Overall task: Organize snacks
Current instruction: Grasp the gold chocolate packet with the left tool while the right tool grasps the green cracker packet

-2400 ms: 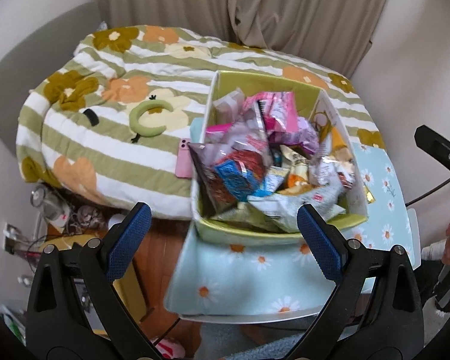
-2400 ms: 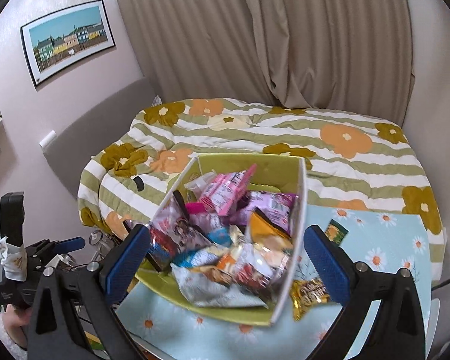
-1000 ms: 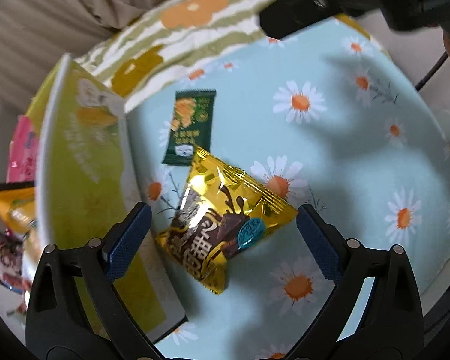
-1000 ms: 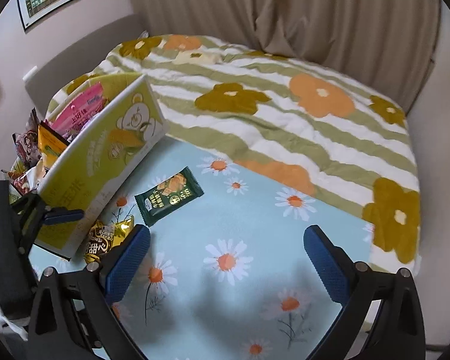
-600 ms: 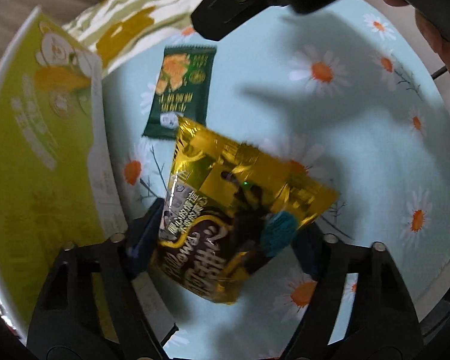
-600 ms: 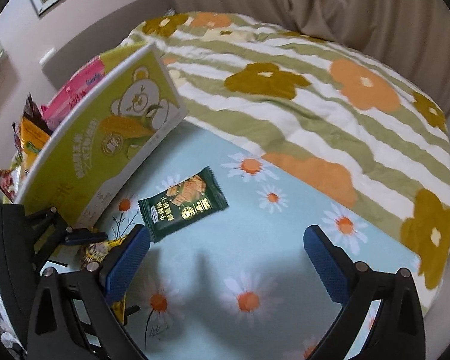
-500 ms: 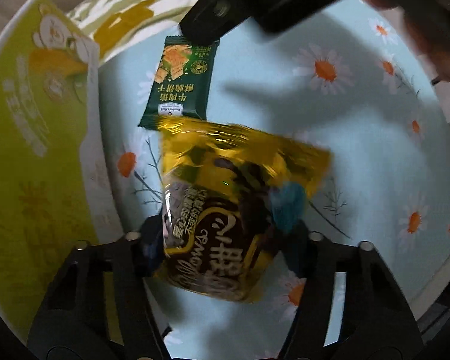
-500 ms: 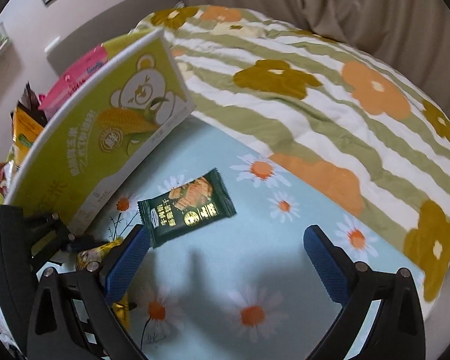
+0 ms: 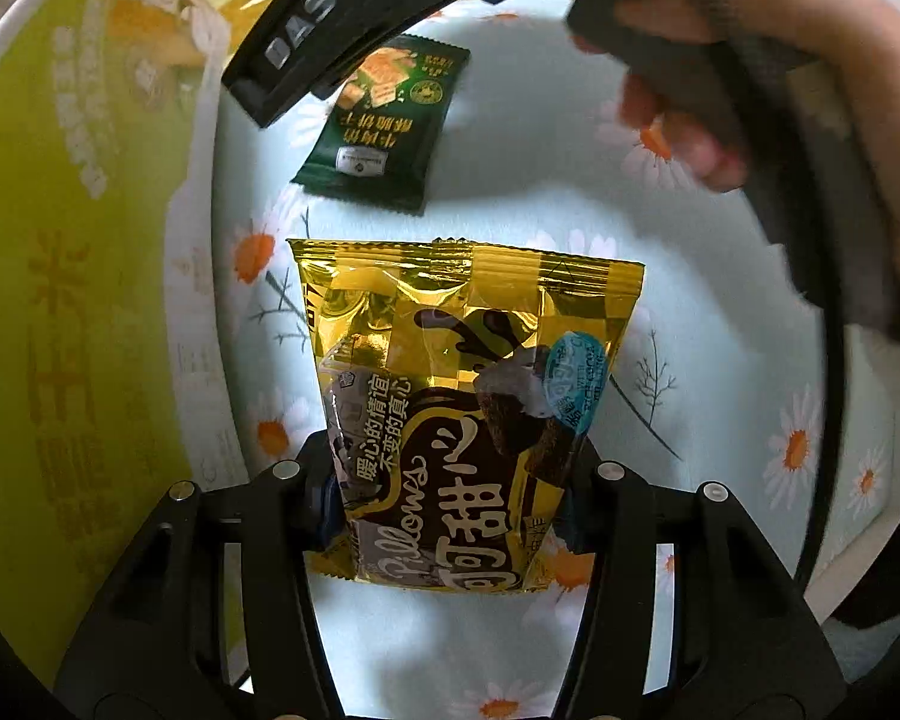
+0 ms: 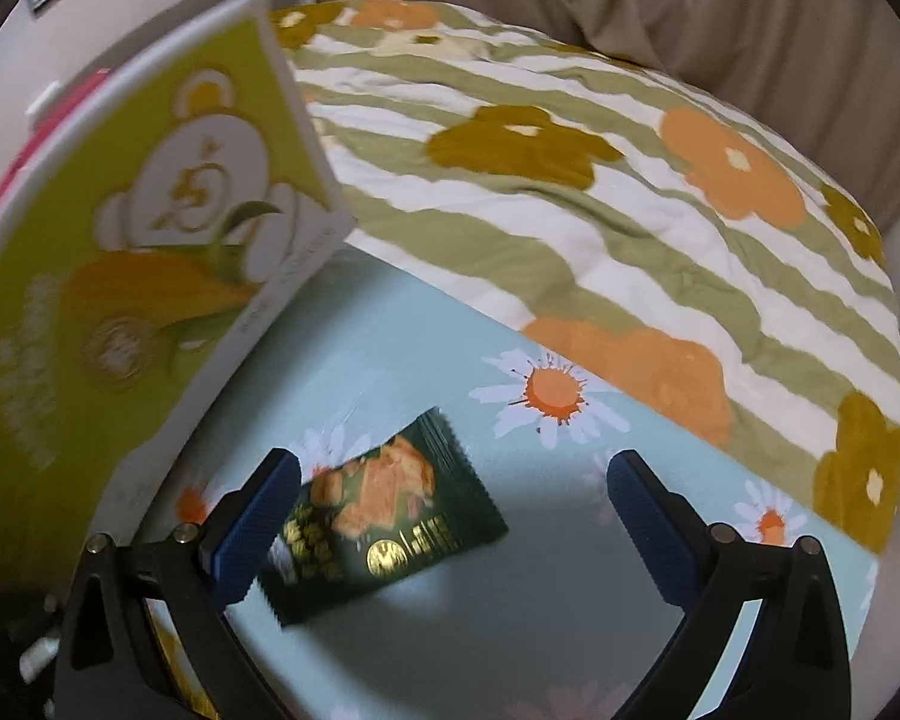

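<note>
Left wrist view shows the left gripper (image 9: 450, 498), whose jaws have just been closing, pinching a shiny gold-and-brown snack bag (image 9: 462, 396) at frame centre, while the right gripper (image 10: 453, 516) hangs spread over a dark green packet (image 10: 384, 516) on the daisy cloth (image 10: 570, 630).

Left tongs (image 9: 453, 498) just closed, clamping gold snack bag (image 9: 462, 396).

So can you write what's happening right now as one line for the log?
left tongs: just closed on shiny gold snack bag | right tongs: open over dark green biscuit packet | daisy tablecloth
</note>
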A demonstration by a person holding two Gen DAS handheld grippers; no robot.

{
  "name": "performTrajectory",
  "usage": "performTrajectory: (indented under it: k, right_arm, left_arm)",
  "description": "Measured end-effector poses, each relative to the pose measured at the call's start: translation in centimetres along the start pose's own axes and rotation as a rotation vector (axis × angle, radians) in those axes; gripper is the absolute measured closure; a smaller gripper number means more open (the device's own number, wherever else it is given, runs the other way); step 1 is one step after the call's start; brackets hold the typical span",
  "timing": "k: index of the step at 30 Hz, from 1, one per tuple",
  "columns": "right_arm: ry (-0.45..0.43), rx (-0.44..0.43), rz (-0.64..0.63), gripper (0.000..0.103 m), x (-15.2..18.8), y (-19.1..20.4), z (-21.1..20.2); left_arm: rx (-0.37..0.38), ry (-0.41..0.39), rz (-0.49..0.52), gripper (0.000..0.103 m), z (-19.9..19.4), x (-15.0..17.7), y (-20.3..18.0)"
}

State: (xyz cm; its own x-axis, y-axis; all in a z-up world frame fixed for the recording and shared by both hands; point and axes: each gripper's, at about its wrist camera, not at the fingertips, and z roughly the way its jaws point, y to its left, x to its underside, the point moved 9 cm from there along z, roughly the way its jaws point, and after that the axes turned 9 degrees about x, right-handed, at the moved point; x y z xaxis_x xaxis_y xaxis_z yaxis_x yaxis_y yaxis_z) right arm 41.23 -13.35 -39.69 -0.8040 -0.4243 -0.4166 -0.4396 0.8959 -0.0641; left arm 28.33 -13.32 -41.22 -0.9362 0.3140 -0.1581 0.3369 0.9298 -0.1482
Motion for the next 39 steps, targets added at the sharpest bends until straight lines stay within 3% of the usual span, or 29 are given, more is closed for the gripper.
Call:
performTrajectory:
  k: [10, 13, 22, 24, 39]
  right_arm:
    - [0.044, 0.073, -0.026, 0.002, 3.0, -0.7, 0.8]
    - [0.043, 0.075, -0.022, 0.007, 4.5, -1.9, 0.2]
    - [-0.028, 0.057, -0.063, 0.041, 4.6, -1.9, -1.0]
    - [-0.04, 0.046, -0.081, 0.063, 4.6, -1.4, -1.3]
    - [-0.001, 0.06, 0.026, 0.063, 11.5, -2.9, -4.7]
  left_arm:
    - [0.009, -0.009, -0.031, 0.054, -0.1, 0.3, 1.2]
    - [0.014, -0.016, -0.048, 0.054, -0.1, 0.1, 1.5]
    - [0.013, -0.047, -0.108, 0.055, -0.3, 0.5, 1.3]
    - [0.013, -0.052, -0.115, 0.055, -0.4, 0.5, 1.1]
    - [0.008, -0.098, -0.142, 0.058, -1.1, 1.0, 0.7]
